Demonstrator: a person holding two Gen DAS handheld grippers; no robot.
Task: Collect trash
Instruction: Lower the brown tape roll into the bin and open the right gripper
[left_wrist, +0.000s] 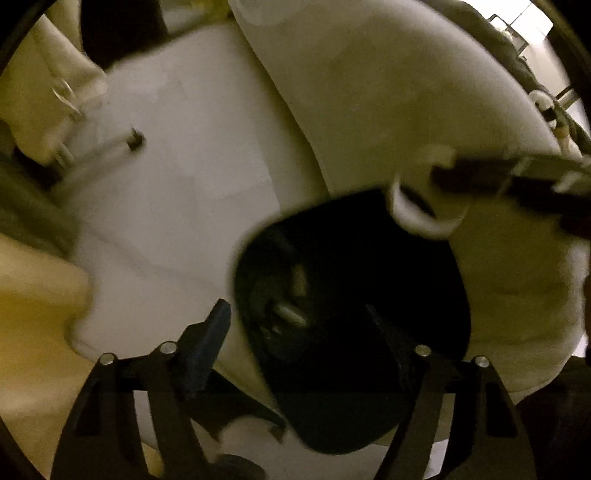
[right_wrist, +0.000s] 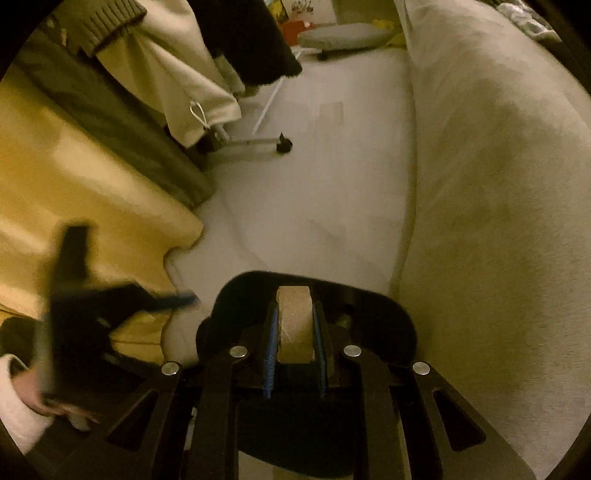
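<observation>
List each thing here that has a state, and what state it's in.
right gripper: shut on the cardboard roll
cardboard roll: clamped between the pads, above the bin's mouth
left gripper: open, empty
black bin: open-topped, some trash inside
yellow blanket: draped, rumpled

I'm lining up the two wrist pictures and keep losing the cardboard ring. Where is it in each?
Left wrist: the cardboard ring shows right of centre, pale and blurred, held at the tip of the right tongs, just above the black bin.
Right wrist: low centre, the ring is clamped edge-on between the blue pads, over the bin.
Shared landmark: the black bin on the pale floor.
</observation>
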